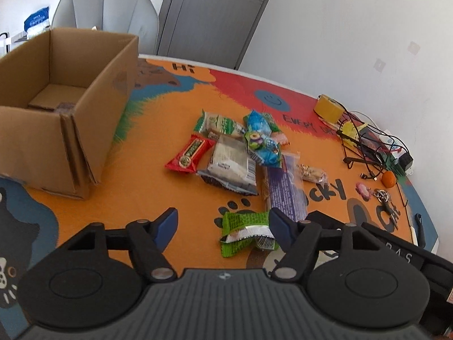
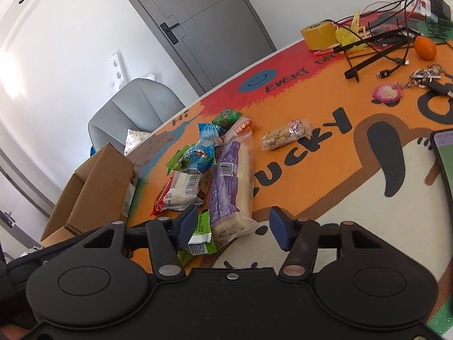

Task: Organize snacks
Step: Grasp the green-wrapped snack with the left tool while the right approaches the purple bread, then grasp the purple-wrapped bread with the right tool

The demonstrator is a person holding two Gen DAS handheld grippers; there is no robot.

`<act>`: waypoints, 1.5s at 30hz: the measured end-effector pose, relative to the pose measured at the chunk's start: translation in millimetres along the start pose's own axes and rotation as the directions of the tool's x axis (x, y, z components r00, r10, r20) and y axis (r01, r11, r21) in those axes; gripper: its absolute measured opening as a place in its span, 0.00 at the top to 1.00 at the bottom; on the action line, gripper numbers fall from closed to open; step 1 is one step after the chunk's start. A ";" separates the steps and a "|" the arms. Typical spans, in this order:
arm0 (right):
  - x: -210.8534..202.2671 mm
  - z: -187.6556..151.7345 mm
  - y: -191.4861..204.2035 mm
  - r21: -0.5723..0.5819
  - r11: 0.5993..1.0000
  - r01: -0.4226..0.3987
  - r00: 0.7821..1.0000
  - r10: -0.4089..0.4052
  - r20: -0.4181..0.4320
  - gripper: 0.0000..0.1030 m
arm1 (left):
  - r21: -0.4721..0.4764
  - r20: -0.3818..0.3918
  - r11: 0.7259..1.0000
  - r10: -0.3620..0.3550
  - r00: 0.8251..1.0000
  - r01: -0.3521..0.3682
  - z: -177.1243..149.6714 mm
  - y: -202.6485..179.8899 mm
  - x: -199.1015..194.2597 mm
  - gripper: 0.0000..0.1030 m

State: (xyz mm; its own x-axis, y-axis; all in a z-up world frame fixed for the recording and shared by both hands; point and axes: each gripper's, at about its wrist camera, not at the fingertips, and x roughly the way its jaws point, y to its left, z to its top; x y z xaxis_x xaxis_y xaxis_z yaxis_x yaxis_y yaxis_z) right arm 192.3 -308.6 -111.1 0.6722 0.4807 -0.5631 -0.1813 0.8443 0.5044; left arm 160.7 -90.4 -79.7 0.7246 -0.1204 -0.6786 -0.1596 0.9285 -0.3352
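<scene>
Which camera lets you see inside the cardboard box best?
The left wrist view. It looks down into the open cardboard box, showing its inner walls and floor. The right wrist view catches only the box's outside from the side at the table's far edge, nothing of the inside.

A grey door (image 1: 215, 14) with a dark handle stands at the top centre of the left wrist view, a pale grey armchair (image 1: 107, 8) to its left. At the right edge of the cartoon-printed table mat (image 1: 158, 198) lie a roll of yellow tape (image 1: 328, 107), tangled black cables (image 1: 365, 147), a small orange fruit (image 1: 388, 178), a pink keychain charm (image 1: 363, 190) and keys (image 1: 382, 195). A phone (image 2: 446, 158) sits at the right wrist view's right edge.
</scene>
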 end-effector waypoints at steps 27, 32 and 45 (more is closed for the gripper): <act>21.9 1.9 -0.8 0.008 1.000 -0.003 1.000 0.003 0.009 0.54 | 0.008 -0.012 1.000 0.021 1.000 -0.021 -2.1 2.0 15.2 0.71; 31.1 4.3 9.8 -0.029 0.999 0.024 1.000 -0.024 0.016 0.46 | 0.001 0.017 1.000 0.029 0.999 -0.029 4.5 10.5 6.8 0.71; 50.6 4.9 31.8 -0.135 0.982 0.129 0.992 -0.128 0.013 0.71 | -0.009 0.119 1.000 0.027 0.992 -0.026 20.3 17.0 -23.3 0.71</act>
State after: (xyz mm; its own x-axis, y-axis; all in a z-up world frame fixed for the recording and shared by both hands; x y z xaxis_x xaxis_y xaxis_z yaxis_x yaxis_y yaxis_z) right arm 224.0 -258.6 -120.3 0.6991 0.3651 -0.6147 -0.1885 0.9235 0.3341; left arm 154.6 -64.7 -56.3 0.7949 -0.0529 -0.6044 -0.1844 0.9280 -0.3238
